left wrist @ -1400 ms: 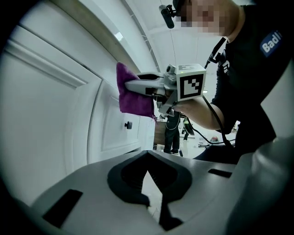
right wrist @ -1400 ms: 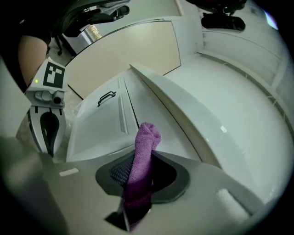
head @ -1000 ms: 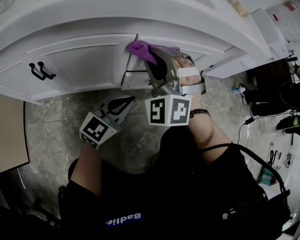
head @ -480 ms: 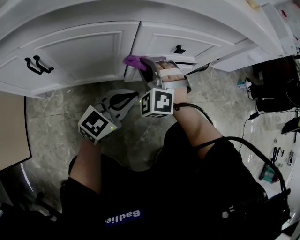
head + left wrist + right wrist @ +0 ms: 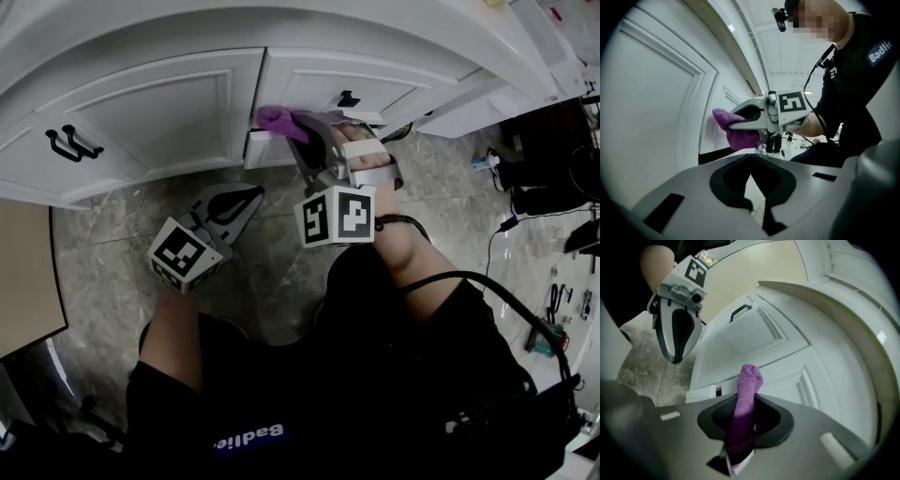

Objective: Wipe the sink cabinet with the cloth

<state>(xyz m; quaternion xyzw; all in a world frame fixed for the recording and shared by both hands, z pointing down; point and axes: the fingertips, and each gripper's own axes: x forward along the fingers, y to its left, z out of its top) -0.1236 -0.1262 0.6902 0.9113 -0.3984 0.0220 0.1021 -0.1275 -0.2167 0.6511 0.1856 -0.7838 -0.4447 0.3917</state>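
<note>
Right gripper (image 5: 302, 131) is clamped on the purple cloth (image 5: 277, 119), with the cloth bunched between its jaws and a rounded end sticking out past the tips. That end is up against the white front of the sink cabinet (image 5: 169, 103), low on the right-hand door and just beside the seam between the two doors. In the left gripper view the cloth looks to be touching the door face. The right gripper view shows the cloth running straight up the middle of the jaws, with the door panel's raised moulding right behind it. Left gripper (image 5: 246, 199) is closed, tips together with nothing between them. It hangs lower than the right one and to its left, over the grey marbled floor (image 5: 103, 253), pointing toward the cabinet but clear of it. The left door carries a pair of black handles (image 5: 70, 141) out at its far left, well apart from the cloth. A small black knob (image 5: 348, 98) sits on the right door, above and to the right of the cloth. The person is in dark clothes, and a black cable (image 5: 506, 300) loops along their right side.
</note>
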